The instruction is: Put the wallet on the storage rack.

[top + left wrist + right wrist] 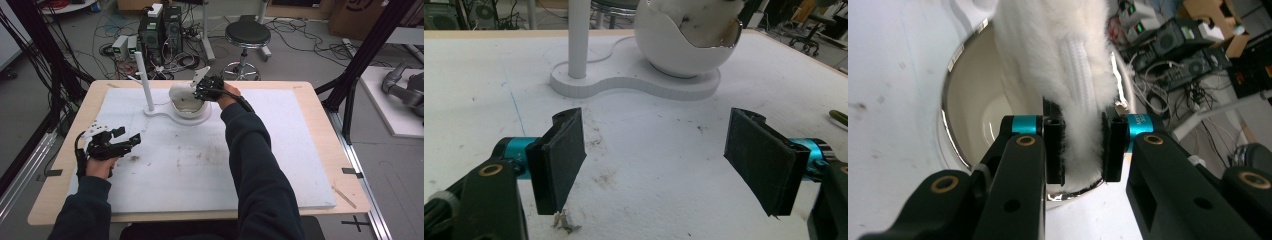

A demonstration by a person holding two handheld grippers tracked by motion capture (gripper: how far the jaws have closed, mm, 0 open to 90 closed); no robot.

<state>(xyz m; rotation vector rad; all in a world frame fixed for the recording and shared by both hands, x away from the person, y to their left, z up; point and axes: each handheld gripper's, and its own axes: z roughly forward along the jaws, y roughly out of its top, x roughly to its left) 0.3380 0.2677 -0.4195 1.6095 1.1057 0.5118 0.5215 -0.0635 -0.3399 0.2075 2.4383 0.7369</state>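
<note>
- The right tongs [1083,150] pinch a white fluffy cloth [1058,65] with a braided cord running down it, holding it over the mouth of a white egg-shaped bowl [968,100].
- In the high view the bowl [182,102] sits on a white base [165,114] beside an upright white post [143,80], at the far side of the table [300,210].
- The left tongs [654,160] rest near the table's left edge, spread wide with nothing between them.
- The cloth looks soft, light and limp; it will likely sag and bunch, so a pinch across the cord should hold best.
- The bowl's jagged rim could snag the fluff.
</note>
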